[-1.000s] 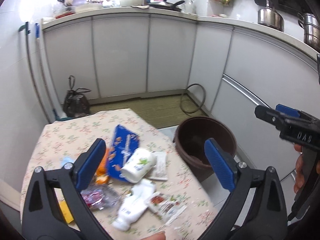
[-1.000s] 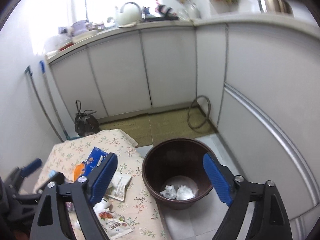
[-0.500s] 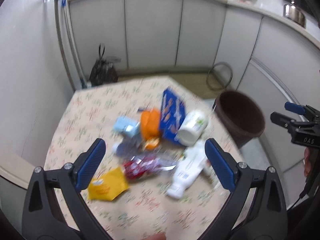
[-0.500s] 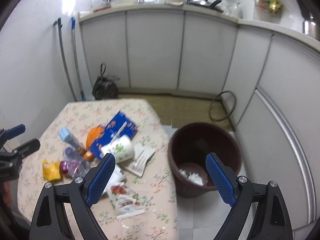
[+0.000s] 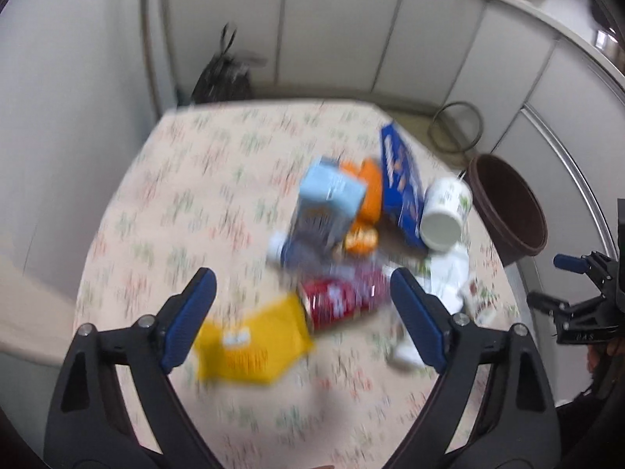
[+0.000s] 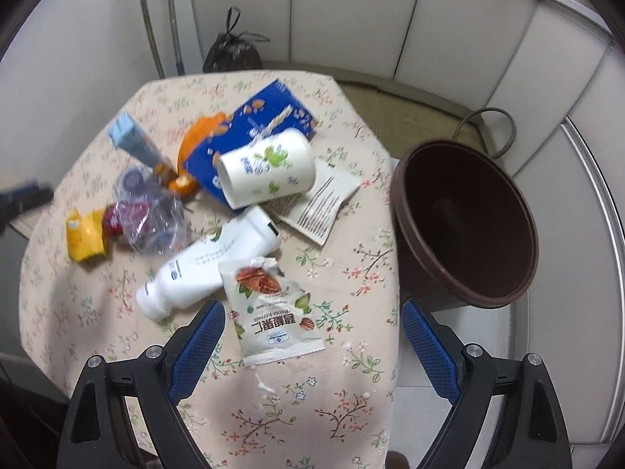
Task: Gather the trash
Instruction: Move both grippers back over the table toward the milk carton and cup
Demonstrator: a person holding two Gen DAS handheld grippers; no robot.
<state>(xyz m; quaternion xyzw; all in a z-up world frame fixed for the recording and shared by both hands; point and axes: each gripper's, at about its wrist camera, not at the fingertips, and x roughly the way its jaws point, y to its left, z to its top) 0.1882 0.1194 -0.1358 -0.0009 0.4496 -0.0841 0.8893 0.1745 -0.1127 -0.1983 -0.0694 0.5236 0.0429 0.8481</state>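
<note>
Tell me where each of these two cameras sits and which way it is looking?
Left wrist: rides the left gripper, looking down at the yellow packet and red wrapper; its open fingers show, and the right gripper at the edge.
Right wrist: rides the right gripper, looking down at the nut packet; its open fingers show.
Shared: table, paper cup, brown bin.

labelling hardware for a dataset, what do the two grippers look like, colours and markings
Both the left gripper and the right gripper have matte black frames with triangular cut-outs, silver bolts at the joints, and two fingers faced with textured blue pads. In the left wrist view, white lettering shows on the right one's black body.
</note>
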